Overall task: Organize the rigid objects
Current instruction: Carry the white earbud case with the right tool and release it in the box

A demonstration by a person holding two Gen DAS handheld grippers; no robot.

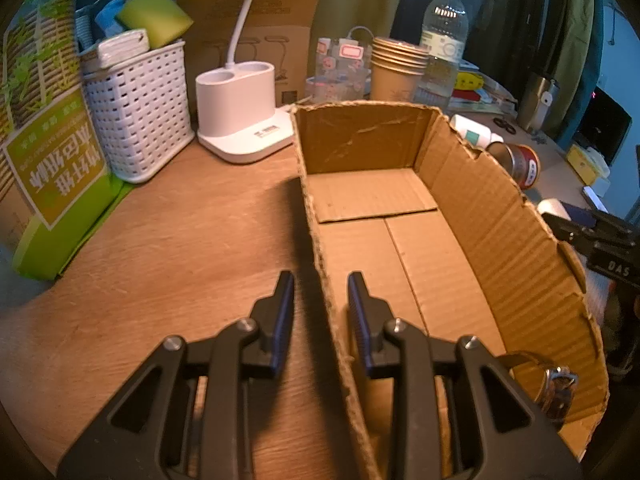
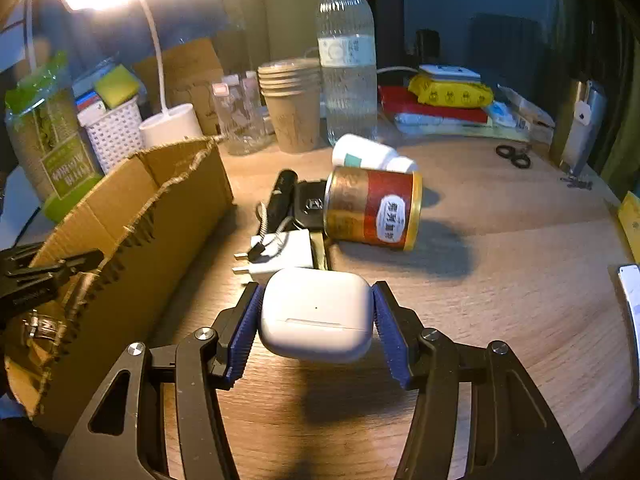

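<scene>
Your left gripper [image 1: 320, 292] is clamped on the near left wall of the cardboard box [image 1: 400, 216], one blue pad outside the wall and one inside, pinching the cardboard edge between them. The box sits open-topped on the wooden desk [image 1: 180, 220], nearly empty; a watch [image 1: 556, 392] lies in its near right corner, at about four o'clock from your left fingertips.

Your right gripper [image 2: 318, 316] holds the white earbud case [image 2: 316, 312]. Both blue pads press against its sides and it sits squarely between them, with a shadow on the desk beneath it; no earlier picture shows how the jaws arrived there. The box stands at about nine to ten o'clock from the case.

Straight ahead of the case, at twelve o'clock, a white charger plug [image 2: 280, 256] lies just beyond it with a cable and a black car key [image 2: 310, 206] behind. A red and gold can [image 2: 374, 208] lies on its side at one o'clock, touching a white bottle [image 2: 368, 154] that is also tipped over. Further back stand stacked paper cups [image 2: 292, 104] and a water bottle [image 2: 346, 64].
</scene>
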